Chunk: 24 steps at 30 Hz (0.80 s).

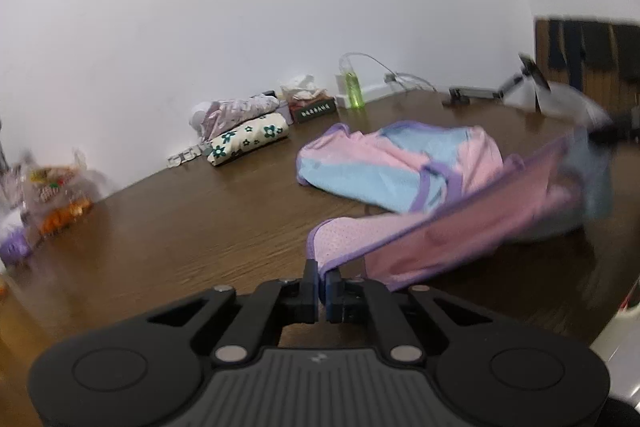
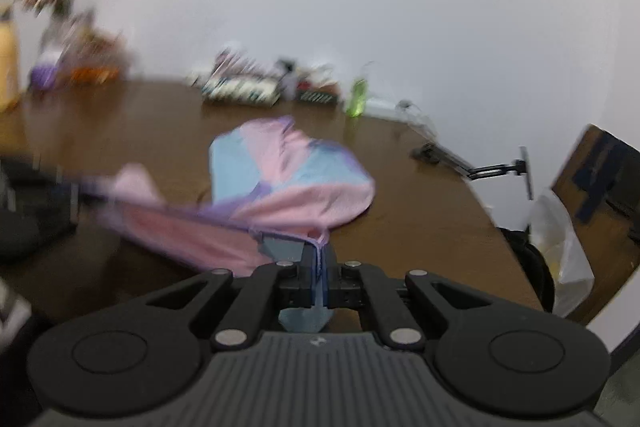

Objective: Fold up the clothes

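Observation:
A pink and light-blue garment (image 1: 400, 167) with purple trim lies half bunched on the brown wooden table (image 1: 180, 227). My left gripper (image 1: 322, 273) is shut on the garment's purple-edged hem at the near end. My right gripper (image 2: 320, 259) is shut on the other end of the same hem, with blue fabric hanging through its fingers. The hem is stretched between the two grippers above the table, while the garment (image 2: 288, 171) rests bunched behind it. The right gripper (image 1: 608, 131) shows blurred at the right edge of the left wrist view.
Folded clothes (image 1: 248, 131), a dark box (image 1: 314, 111) and a green bottle (image 1: 354, 89) line the wall. Snack bags (image 1: 56, 195) sit at the table's left end. A phone stand (image 2: 492, 167), a plastic bag (image 2: 560, 247) and a chair (image 2: 600, 187) are at the right.

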{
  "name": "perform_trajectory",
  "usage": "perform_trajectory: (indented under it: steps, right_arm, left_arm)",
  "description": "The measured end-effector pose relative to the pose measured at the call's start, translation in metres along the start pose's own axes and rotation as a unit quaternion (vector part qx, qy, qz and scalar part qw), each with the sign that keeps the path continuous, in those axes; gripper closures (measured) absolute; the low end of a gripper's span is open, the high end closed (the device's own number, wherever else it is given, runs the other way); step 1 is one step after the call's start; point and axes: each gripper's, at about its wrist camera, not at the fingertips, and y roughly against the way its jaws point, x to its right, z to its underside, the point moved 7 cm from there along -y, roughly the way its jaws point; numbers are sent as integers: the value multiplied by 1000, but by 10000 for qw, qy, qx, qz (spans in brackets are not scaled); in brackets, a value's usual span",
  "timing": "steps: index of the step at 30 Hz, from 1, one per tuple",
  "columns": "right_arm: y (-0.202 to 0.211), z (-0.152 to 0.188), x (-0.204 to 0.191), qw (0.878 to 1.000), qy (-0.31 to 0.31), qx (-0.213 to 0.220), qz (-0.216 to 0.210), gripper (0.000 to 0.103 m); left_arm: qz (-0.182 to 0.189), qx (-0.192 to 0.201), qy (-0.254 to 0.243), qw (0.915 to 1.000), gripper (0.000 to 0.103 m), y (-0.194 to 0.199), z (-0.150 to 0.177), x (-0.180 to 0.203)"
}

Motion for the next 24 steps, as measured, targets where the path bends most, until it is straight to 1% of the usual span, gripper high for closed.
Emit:
perform_trajectory:
  steps: [2, 4, 5, 10, 13, 14, 16, 19, 22, 24]
  right_arm:
    - [-1, 4, -14, 9995, 304, 2, -60, 95]
    - [-1, 9, -29, 9981, 608, 6, -120, 85]
    - [-1, 11, -37, 9974, 686, -18, -213, 83]
    - [4, 19, -79, 9918, 1071, -138, -681, 83]
    - [5, 22, -102, 9874, 1401, -161, -719, 82]
    - [6, 22, -106, 9857, 1544, -139, -664, 81]
    - [9, 23, -115, 9815, 1830, -95, -552, 73]
    - [12, 25, -129, 9735, 2257, -29, -382, 72]
    - [9, 26, -146, 9562, 2924, 86, -132, 69]
    - [2, 25, -154, 9499, 3124, 55, -49, 69]
  left_arm:
    - [-82, 172, -36, 9998, 101, 9, -9, -4]
    - [-178, 357, -97, 9992, 101, 18, -18, -8]
    - [-209, 426, -135, 9988, 101, 22, -22, -11]
    - [-314, 562, -281, 9975, 101, 37, -22, -19]
    - [-329, 559, -288, 9975, 101, 38, -20, -23]
    - [-342, 551, -278, 9975, 101, 37, -19, -24]
    - [-346, 538, -229, 9977, 101, 37, -18, -29]
    - [-350, 553, -183, 9977, 101, 38, -18, -35]
    - [-328, 633, -182, 9973, 101, 41, -19, -35]
    - [-322, 679, -187, 9970, 101, 44, -19, -34]
